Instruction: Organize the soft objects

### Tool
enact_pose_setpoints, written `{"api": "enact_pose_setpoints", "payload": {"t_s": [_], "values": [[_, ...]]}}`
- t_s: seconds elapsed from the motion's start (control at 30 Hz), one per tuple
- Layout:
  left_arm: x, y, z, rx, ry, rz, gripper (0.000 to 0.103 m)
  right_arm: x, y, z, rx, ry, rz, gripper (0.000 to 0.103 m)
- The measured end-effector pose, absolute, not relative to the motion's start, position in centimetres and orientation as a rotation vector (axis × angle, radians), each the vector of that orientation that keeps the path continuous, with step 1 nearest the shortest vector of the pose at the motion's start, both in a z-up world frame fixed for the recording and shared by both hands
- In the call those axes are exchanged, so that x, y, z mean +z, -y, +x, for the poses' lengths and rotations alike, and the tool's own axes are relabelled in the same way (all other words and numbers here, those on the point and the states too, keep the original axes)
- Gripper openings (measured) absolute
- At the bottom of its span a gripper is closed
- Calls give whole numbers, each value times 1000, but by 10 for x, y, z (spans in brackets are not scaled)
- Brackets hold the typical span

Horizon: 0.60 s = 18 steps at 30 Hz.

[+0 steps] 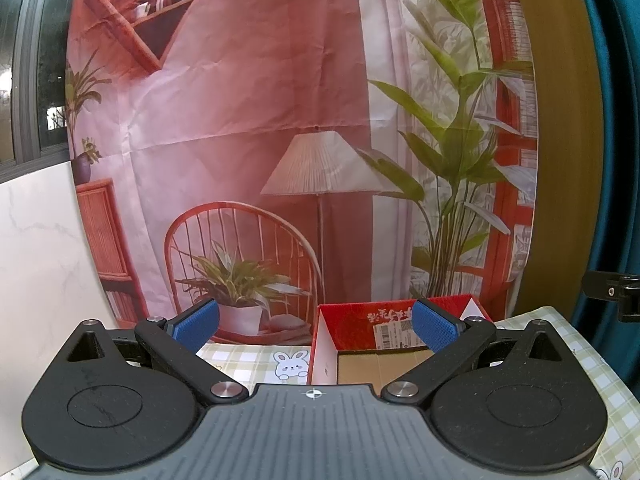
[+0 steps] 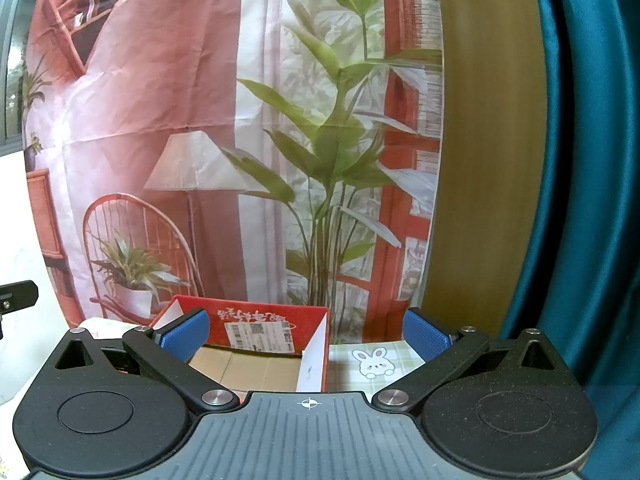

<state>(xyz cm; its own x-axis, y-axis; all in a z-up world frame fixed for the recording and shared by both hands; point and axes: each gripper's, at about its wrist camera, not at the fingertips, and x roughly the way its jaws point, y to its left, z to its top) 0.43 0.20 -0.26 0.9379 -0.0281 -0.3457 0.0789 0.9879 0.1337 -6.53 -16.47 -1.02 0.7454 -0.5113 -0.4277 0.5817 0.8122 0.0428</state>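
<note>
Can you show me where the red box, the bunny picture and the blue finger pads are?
Red cardboard box point(image 2: 256, 322), right wrist view, on its red back wall.
Bunny print point(image 2: 374, 362), right wrist view, on the bunny's face on the tablecloth.
Blue finger pads point(image 1: 196, 326), left wrist view, on the left pad's ribbed face.

Bright, even daylight, perhaps from the window point(image 1: 32, 60) at left; soft shadows, strong fisheye bending at edges, backdrop point(image 1: 280, 120) slightly hazy.
</note>
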Motion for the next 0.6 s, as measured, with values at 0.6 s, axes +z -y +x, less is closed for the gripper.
{"api": "enact_pose_setpoints", "payload": {"t_s": [0.6], "values": [[-4, -3, 6, -52, -351, 142, 103, -11, 165, -65, -604, -416, 180, 103]]}}
